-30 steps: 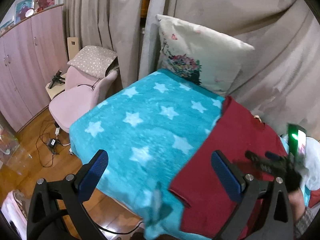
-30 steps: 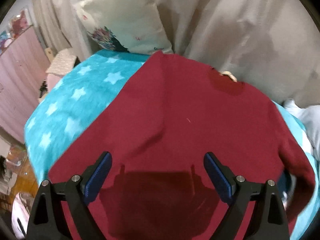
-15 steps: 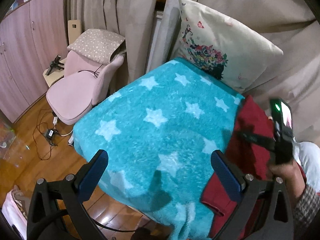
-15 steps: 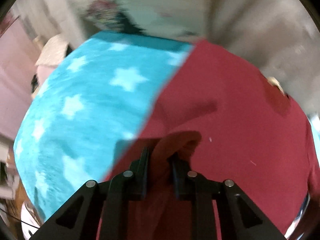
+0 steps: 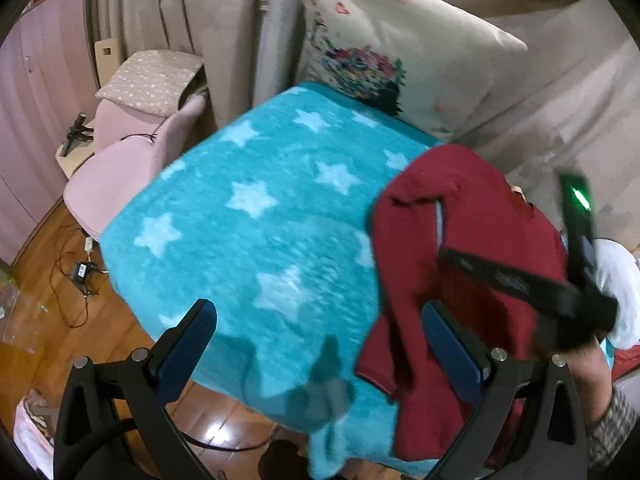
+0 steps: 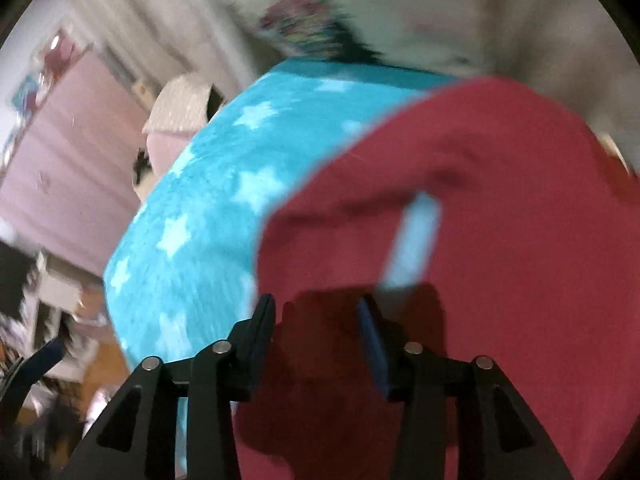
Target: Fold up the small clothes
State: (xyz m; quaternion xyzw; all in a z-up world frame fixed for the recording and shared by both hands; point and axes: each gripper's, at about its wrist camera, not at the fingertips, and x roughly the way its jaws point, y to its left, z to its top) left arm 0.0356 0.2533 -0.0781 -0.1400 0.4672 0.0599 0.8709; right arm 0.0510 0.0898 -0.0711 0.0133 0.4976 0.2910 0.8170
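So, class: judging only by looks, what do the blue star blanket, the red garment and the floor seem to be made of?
Blue star blanket: plush fleece, probably synthetic; its pile looks fuzzy and matte.
Red garment: soft knit, maybe cotton jersey; matte, it drapes in limp folds, with a stitched hem.
Floor: wood or wood-look laminate; plank lines and a glossy shine from lamp glare.

Beige curtains [image 5: 168, 20] (pink wardrobe [image 5: 28, 100] beside)

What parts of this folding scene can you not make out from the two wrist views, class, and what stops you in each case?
- Red garment, near hem: left wrist view, hidden behind the left gripper frame.
- Right gripper: right wrist view, motion blur hides whether its pads touch cloth.
- Pillow print: smeared in the right wrist view.
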